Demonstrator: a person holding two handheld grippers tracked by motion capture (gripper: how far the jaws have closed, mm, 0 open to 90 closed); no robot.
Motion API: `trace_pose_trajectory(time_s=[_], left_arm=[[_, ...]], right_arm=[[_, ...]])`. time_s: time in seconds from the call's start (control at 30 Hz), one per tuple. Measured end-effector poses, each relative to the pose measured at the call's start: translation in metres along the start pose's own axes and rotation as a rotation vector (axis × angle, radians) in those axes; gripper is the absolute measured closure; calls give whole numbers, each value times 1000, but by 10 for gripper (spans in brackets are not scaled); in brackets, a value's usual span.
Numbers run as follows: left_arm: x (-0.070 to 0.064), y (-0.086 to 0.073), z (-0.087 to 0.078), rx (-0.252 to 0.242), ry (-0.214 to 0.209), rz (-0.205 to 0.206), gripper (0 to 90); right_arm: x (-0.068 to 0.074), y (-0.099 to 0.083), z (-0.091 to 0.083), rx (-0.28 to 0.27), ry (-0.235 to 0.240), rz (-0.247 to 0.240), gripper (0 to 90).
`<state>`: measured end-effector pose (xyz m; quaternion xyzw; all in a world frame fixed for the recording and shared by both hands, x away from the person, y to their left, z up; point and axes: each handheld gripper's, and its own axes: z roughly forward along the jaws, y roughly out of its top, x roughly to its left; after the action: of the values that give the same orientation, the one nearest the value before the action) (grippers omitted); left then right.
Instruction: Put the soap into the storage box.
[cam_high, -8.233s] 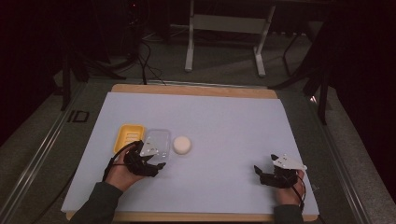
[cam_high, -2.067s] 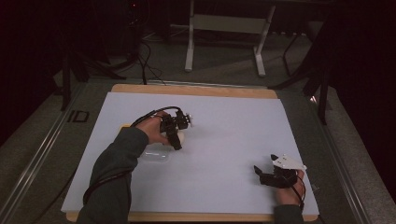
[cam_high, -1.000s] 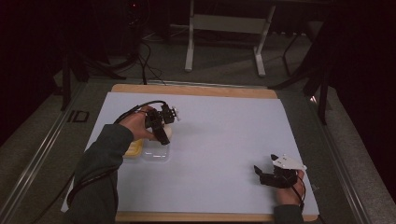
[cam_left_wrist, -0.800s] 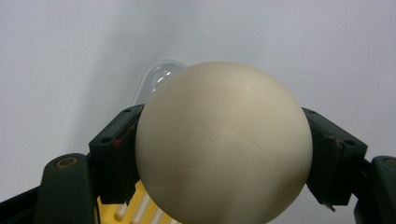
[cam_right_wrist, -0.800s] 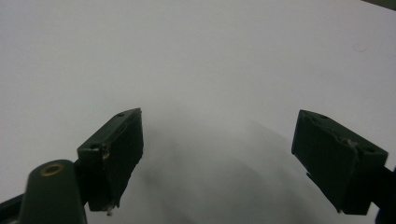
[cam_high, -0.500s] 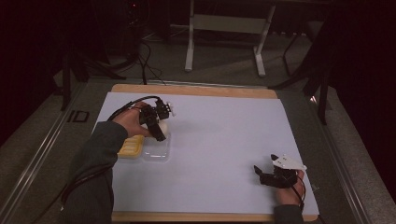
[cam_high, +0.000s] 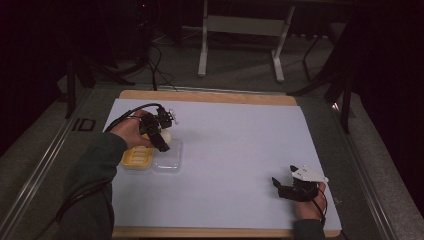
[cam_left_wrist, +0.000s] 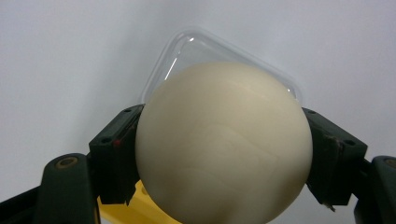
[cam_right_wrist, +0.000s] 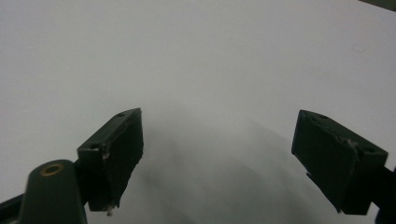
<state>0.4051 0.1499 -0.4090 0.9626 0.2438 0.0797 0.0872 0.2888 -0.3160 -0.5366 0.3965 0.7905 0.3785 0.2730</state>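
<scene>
You had the ball (cam_left_wrist: 223, 144) pinched between the jaws of your left gripper (cam_high: 161, 134), one pad on each flank, and it sat held above the table, over the clear lid (cam_high: 168, 157) and the yellow tray (cam_high: 136, 157) that lay side by side near the left edge of the sheet (cam_high: 235, 150). In the left gripper view the ball covered most of the lid (cam_left_wrist: 184, 46) behind it, with a corner of the tray (cam_left_wrist: 135, 210) showing under the near jaw. Your right gripper (cam_high: 292, 187) lay near the sheet's front right corner, jaws spread wide with nothing between them, well apart from the work.

The grip looked like the weak point. A round, smooth ball held by two flat pads touches each on a small patch, so I judge that any tilt of your wrist or easing of the squeeze could have let it roll out. Dropped from there, it might have struck the lid or tray and knocked either across the sheet, or bounced toward the left edge and off the table.

Placement was the other risk. The lid and tray were touching or nearly so, and I could not tell which one sat directly under the ball; a release slightly off centre could have landed it on the shared rim and sent it rolling. With your right gripper so far off, nothing stood ready to steady the tray.
</scene>
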Motion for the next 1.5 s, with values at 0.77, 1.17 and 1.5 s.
trace_pose_trajectory(time_s=[0.77,1.17,1.5], left_arm=[[4,-35,3,25,16,-32,244],[9,-51,7,14,18,-69,244],[14,-60,11,14,28,-117,244]], right_arm=[[0,0,0,-4,-1,-1,166],[0,0,0,-3,-2,-1,166],[0,0,0,-3,-1,-1,166]])
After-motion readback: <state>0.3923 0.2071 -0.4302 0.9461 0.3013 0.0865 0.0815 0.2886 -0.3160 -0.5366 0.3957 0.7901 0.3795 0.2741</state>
